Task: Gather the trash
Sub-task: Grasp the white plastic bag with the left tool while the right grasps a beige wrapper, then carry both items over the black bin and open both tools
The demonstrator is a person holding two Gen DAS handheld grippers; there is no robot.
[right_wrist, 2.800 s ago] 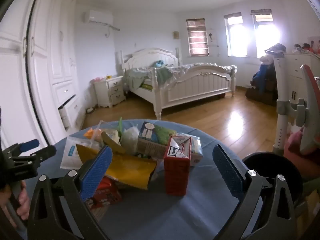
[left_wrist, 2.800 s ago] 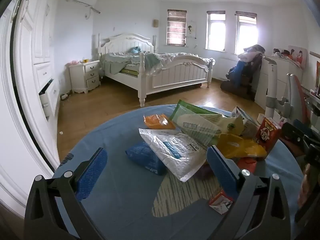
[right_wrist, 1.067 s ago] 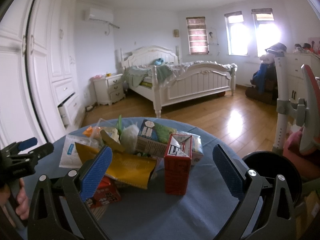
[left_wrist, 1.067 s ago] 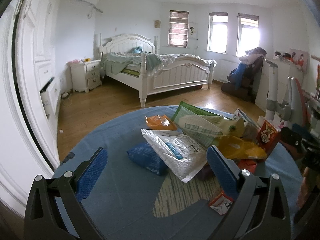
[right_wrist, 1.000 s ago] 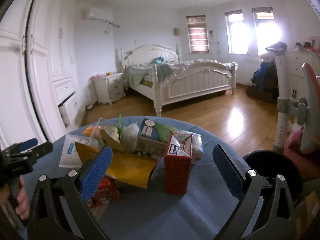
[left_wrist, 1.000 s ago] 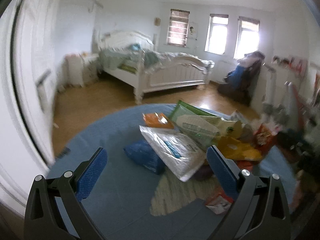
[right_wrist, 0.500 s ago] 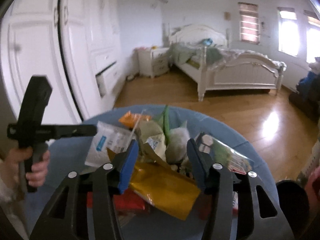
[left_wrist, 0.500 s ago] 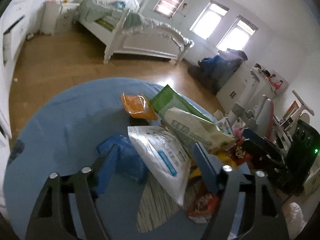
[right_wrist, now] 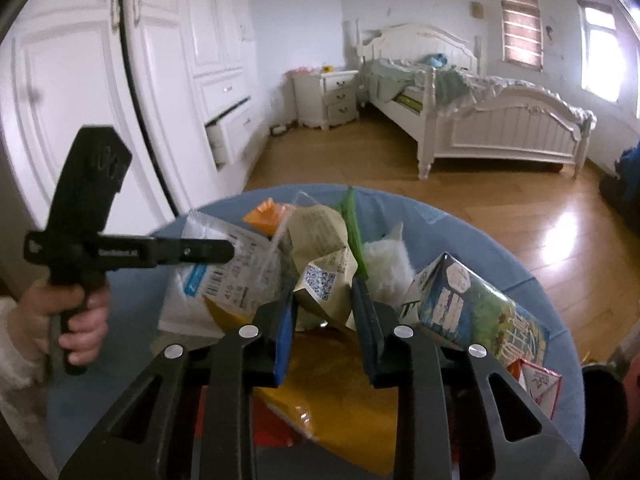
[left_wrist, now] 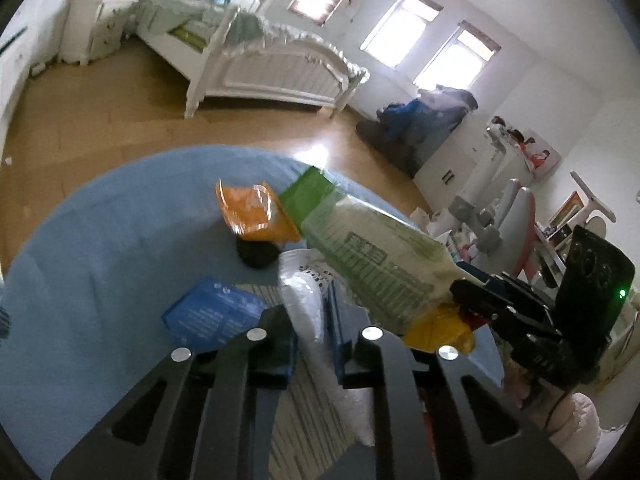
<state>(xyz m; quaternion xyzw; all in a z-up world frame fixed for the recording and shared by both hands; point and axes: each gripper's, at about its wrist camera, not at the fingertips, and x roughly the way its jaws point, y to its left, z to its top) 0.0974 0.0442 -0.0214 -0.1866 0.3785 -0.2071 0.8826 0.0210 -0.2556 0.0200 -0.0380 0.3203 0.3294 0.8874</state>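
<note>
At the middle of the blue round surface (right_wrist: 460, 220), a heap of trash. Left tool (left_wrist: 310, 320) closing, narrow, on the white plastic bag (left_wrist: 304, 292) lying between its pads, beside a blue packet (left_wrist: 212, 312). Right tool (right_wrist: 324, 312) closing, narrow, around the crumpled tan wrapper (right_wrist: 320, 256) near the heap's centre; pad contact hard to tell. Milk carton (right_wrist: 472, 304) toward the right edge.
</note>
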